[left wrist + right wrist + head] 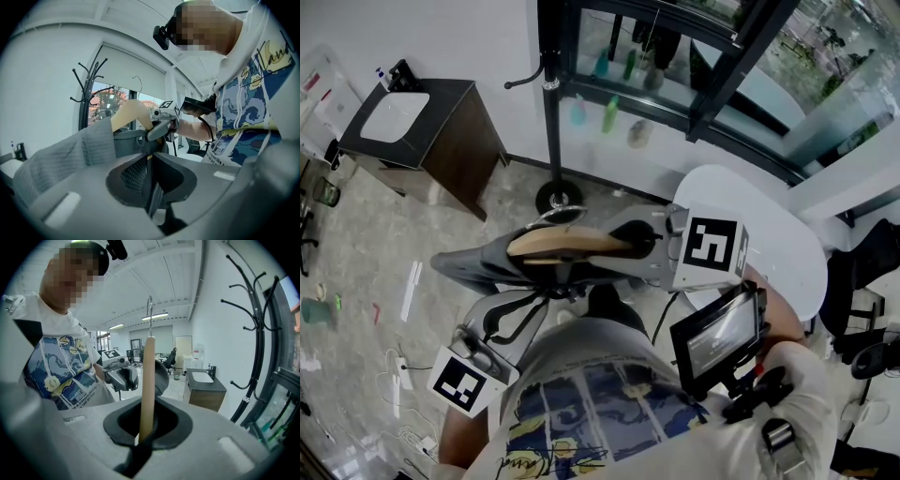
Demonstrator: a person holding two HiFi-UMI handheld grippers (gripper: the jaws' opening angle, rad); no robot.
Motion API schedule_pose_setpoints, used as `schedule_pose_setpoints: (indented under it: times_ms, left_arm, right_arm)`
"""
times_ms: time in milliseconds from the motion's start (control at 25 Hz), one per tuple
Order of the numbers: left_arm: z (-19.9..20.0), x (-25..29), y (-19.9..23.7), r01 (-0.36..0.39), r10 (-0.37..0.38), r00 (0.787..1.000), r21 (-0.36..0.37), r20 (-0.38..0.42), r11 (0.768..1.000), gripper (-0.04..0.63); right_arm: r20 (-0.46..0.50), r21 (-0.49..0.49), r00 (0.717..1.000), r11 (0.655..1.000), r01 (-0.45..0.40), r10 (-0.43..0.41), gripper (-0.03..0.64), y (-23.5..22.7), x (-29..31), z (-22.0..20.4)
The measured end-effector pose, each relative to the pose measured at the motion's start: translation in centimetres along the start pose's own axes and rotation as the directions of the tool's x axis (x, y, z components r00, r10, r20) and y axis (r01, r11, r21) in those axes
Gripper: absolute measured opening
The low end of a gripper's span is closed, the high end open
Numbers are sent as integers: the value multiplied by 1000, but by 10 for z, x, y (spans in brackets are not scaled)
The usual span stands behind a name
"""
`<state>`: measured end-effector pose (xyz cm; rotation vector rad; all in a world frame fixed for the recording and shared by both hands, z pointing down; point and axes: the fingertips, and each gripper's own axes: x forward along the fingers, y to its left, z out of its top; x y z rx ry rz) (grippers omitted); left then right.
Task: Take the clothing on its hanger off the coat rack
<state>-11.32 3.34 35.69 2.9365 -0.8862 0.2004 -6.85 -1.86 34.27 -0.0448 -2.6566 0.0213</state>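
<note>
The wooden hanger [567,244], grey clothing [473,267] draped over it, hangs in the air well apart from the coat rack [551,122], its hook free. The right hand-held gripper [140,439] is clamped on the wood. The left hand-held gripper [150,173] looks pinched shut on the hanger's end (only a sliver of wood shows). Best to carry it level, both grips firm, so the loose sleeve doesn't slide off.

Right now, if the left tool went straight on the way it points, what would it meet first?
Probably the grey garment on the wooden hanger, just beyond the left tool; depth there is hard to judge.
</note>
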Motion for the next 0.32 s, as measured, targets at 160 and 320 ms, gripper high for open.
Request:
schedule_pose_setpoints:
  times_ms: [160, 320]
  left_arm:
    - [-2, 3, -1, -2, 2, 1000, 4, -1, 1000, 40]
    - [-5, 7, -5, -3, 3, 1000, 6, -3, 1000, 40]
  right_arm:
    - [0, -3, 1000, 1000, 2, -2, 23, -1, -1, -5]
    - [-1, -9, 1000, 1000, 6, -6, 23, -1, -4, -9]
